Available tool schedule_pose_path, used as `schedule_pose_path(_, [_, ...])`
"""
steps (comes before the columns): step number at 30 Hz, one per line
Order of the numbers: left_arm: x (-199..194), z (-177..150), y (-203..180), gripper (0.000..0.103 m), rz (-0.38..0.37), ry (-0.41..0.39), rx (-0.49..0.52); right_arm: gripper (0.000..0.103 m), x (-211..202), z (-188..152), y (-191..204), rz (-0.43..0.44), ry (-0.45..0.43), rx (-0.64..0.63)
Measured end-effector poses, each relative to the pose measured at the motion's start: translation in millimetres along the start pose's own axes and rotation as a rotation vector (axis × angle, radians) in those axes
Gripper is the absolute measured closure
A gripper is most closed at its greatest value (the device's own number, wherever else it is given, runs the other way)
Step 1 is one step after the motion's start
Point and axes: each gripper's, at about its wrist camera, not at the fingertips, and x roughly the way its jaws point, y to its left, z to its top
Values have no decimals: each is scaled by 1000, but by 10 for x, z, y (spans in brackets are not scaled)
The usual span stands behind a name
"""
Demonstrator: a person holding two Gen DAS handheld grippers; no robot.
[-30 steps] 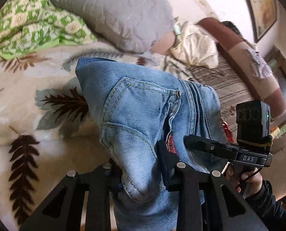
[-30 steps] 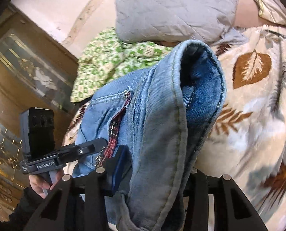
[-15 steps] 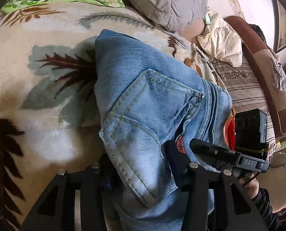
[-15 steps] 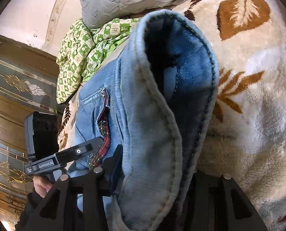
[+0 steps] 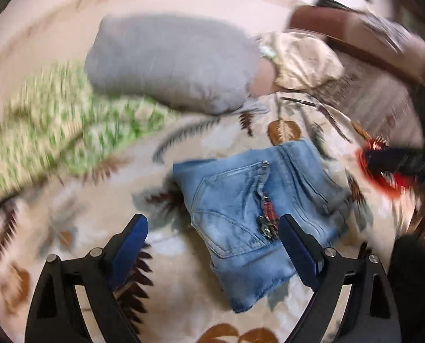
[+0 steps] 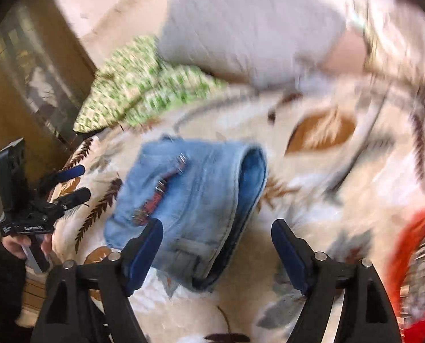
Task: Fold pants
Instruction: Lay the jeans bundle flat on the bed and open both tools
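Now, through the left wrist camera, the left gripper [image 5: 214, 234] is hanging spread wide and empty above the bed [image 5: 69, 223], its blanket printed with leaves. The folded pants [image 5: 258, 208] are lying straight ahead and a little to the right, so near that the right-hand finger is overlapping their lower right corner while the left-hand finger is standing over bare blanket. The bundle's long axis is running from upper left toward lower right, slanted across the line of the fingers, with the back pocket facing up. A red item [image 5: 384, 168] is lying well off to the right, too blurred to name.

Through the right wrist camera, the right gripper [image 6: 216, 243] is likewise gaping wide with nothing in it. The pants [image 6: 189, 197] are sitting ahead and to the left, the left-hand finger overlapping their near edge and the rolled waistband opening toward the right. The left gripper [image 6: 71, 184] is showing at the far left, held in a hand [image 6: 18, 245], beside the bundle but apart from it.

Judging by this, the fold looks finished and laid down. Neither gripper is clearly nearer; each is reaching the bundle from its own side.
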Motion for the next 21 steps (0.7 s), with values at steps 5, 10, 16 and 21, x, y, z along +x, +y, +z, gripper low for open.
schedule_pose_path(5, [-3,-38,-254,10,105,32,89,0,-336,-240,238,71,-53,-121])
schedule_pose_path(10, [-79,-118,-418,0,100,31,163,0,-49,-369,118,64,36,-9])
schedule_pose_path(16, [16,-206,-731,0,65,50,313,0,103,-337,71,64,80,18])
schedule_pose_path(21, [93,-214,-917,0,49,48,432,0,290,-279,45,40,132,17])
